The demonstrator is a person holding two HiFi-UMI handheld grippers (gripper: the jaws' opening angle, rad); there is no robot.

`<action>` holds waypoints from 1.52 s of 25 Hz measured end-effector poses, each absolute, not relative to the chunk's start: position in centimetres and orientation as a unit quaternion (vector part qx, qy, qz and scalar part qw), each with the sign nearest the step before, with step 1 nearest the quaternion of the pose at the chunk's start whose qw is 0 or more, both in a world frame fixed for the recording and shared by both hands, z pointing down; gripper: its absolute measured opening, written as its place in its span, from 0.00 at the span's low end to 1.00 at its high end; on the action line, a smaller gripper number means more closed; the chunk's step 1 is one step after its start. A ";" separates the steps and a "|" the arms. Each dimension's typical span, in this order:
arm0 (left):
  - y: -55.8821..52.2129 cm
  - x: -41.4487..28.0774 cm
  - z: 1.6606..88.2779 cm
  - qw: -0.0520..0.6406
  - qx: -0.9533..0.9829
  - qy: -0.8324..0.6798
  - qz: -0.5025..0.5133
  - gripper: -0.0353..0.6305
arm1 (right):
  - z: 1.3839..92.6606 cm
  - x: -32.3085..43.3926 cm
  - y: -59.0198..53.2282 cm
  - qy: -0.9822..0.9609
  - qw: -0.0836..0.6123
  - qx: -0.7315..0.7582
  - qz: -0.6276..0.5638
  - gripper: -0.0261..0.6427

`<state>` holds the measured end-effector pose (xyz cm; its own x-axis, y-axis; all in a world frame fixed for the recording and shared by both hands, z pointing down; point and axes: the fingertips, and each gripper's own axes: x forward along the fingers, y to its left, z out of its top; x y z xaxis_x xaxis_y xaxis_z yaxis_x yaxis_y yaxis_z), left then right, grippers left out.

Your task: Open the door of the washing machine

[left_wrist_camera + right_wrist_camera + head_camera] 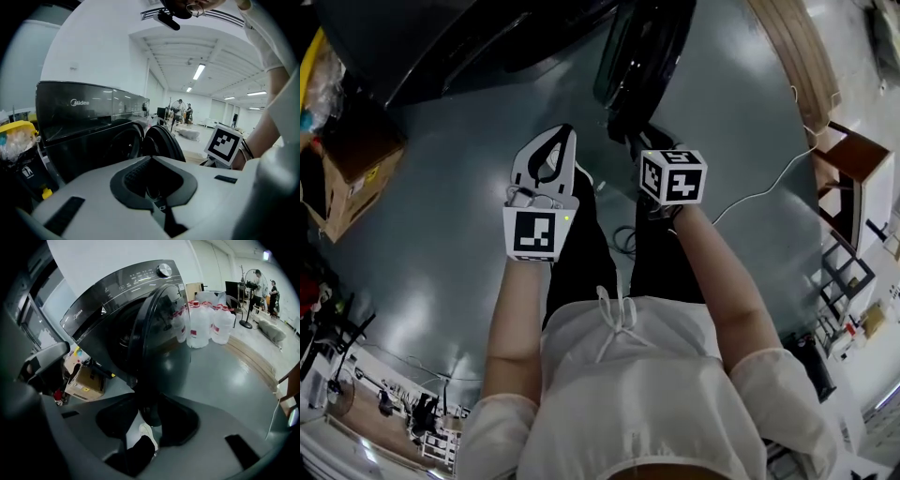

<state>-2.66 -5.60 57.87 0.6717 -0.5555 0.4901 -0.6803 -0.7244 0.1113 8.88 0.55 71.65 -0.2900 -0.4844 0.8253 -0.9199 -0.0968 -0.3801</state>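
Only the right gripper view showed the door's (164, 333) lower rim between the right gripper's (149, 418) part-open jaws, grip unclear; the left gripper's (152, 186) jaws sat closed and empty before the washing machine (84, 117).

Head view is dim overall; the glossy grey-green floor (422, 262) shows a soft glare patch at 8 o'clock, w/ fisheye bending at the edges. Left gripper view is brightest, lit by long white ceiling strip lights (198, 71) at 1 o'clock, black vignette at 9. Right gripper view: the round glossy dark washer door (164, 338) mirrors the room, foreground underexposed & soft.
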 end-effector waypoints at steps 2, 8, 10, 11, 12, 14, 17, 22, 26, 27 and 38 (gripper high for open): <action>-5.0 -1.2 57.7 0.142 0.905 -0.332 0.223 0.09 | 71.6 10.2 1.5 -0.631 0.229 0.556 0.490 0.23; -3.6 3.3 56.4 0.124 0.916 -0.308 0.226 0.09 | 71.1 15.6 4.0 -0.603 0.236 0.590 0.482 0.20; -2.6 5.2 56.7 0.119 0.918 -0.304 0.227 0.09 | 71.5 18.0 5.2 -0.594 0.236 0.602 0.479 0.19; -2.2 6.1 56.9 0.117 0.918 -0.302 0.227 0.09 | 71.7 19.2 5.7 -0.591 0.236 0.606 0.477 0.19; -1.7 6.9 57.0 0.116 0.919 -0.301 0.227 0.09 | 71.8 20.3 6.1 -0.588 0.237 0.611 0.474 0.19; -0.9 8.5 57.1 0.117 0.920 -0.297 0.227 0.09 | 71.9 22.5 6.8 -0.583 0.240 0.619 0.468 0.18; 0.2 11.2 57.6 0.113 0.923 -0.287 0.231 0.09 | 72.0 25.8 7.5 -0.577 0.241 0.631 0.458 0.18; 1.2 15.7 58.0 0.105 0.929 -0.270 0.230 0.09 | 72.0 30.6 7.9 -0.582 0.236 0.634 0.451 0.19; 1.3 19.8 57.9 0.085 0.936 -0.260 0.220 0.09 | 71.9 34.6 7.9 -0.592 0.238 0.629 0.443 0.19; 1.4 20.9 57.7 0.090 0.936 -0.260 0.219 0.09 | 71.8 35.6 7.8 -0.595 0.241 0.628 0.440 0.19; 0.6 30.7 56.7 0.107 0.938 -0.249 0.214 0.09 | 71.5 45.9 5.8 -0.614 0.270 0.621 0.405 0.20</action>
